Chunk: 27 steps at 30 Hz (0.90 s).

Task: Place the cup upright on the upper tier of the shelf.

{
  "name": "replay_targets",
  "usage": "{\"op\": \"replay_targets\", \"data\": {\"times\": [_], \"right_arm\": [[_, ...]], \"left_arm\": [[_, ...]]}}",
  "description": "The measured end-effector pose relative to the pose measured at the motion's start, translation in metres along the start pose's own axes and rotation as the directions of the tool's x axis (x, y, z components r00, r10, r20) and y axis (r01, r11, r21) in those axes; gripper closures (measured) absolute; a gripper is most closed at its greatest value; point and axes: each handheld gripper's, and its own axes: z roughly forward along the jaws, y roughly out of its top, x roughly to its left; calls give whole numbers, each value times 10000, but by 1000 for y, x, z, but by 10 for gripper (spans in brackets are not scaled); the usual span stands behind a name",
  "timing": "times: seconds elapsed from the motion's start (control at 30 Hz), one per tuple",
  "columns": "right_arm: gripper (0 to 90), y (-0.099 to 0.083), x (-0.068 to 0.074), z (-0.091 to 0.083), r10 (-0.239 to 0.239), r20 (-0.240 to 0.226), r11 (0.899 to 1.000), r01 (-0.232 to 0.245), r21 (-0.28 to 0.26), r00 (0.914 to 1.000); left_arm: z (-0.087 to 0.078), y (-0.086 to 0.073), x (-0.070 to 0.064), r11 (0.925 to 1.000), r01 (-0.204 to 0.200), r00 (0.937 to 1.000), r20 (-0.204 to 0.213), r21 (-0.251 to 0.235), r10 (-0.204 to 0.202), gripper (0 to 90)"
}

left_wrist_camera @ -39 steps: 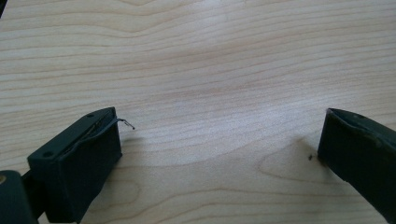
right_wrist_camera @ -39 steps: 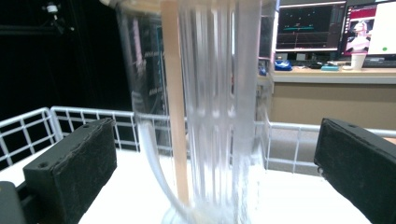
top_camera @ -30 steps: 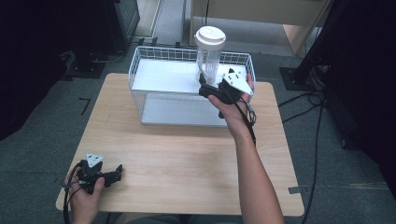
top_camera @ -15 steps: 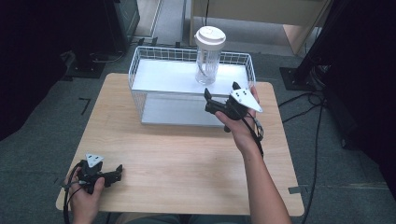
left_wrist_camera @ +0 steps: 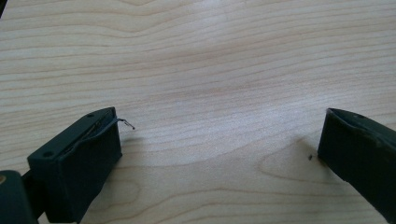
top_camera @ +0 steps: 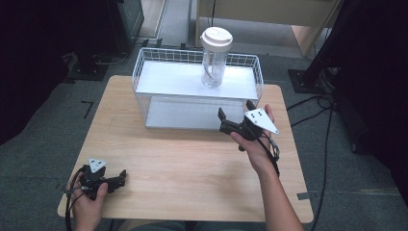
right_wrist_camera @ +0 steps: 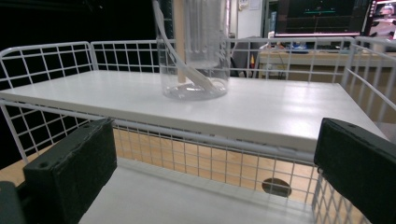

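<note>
No text, label, brand or number can be read on anything shown. Coloured marks are seen on a lit screen [right_wrist_camera: 322,16] far behind the wire rack [right_wrist_camera: 56,60] in the right gripper view, but they are too small and blurred for anything to be made out.

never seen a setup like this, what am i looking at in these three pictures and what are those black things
A person sits at a wooden table holding a hand-operated two-jaw gripper in each hand. The high view looks down from above; the other two come from cameras riding on each gripper, so the black blocks are its own jaws. The left gripper rests low near the table's front edge, open and empty. The right gripper, also open and empty, faces a white wire rack. A clear cup with a white lid stands on the rack's upper shelf.
</note>
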Motion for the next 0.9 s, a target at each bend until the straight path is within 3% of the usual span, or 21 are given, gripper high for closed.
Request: {"op": "replay_targets", "data": {"times": [0.47,0.9], "right_arm": [[0,-26,-25,-35,293,346,9992,-302,249,9990],[0,-53,-64,-74,462,1150,9967,-536,615,9923]], "left_arm": [[0,0,0,10000,29,10000,10,-7,-29,0],[0,0,0,10000,27,10000,11,-4,-27,0]]}}
